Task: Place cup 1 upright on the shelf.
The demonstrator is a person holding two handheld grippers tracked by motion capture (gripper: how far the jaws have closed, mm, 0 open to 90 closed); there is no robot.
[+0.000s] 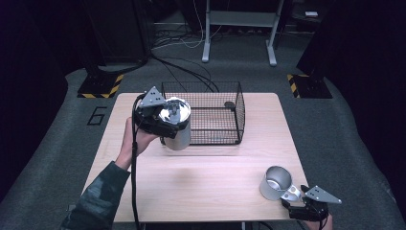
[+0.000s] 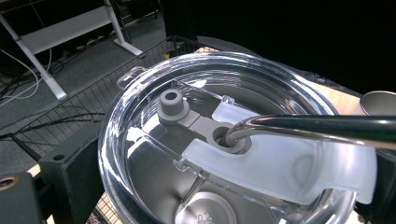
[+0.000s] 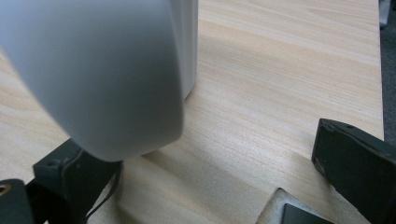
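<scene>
Leftward first: left gripper lifted above the table's far-left part, jaws clamped on the lidded steel tumbler, held near upright just beside the wire basket's left wall. Basket lies to the tumbler's right, so next move likely rightward over that rim. Left gripper view adds the clear lid, grey plug and metal straw through its hole. Further right, near the table's near-right corner: open steel cup tipped toward the right gripper. Right gripper view has jaws spread, cup against the left one; actual pinch not tellable.
</scene>
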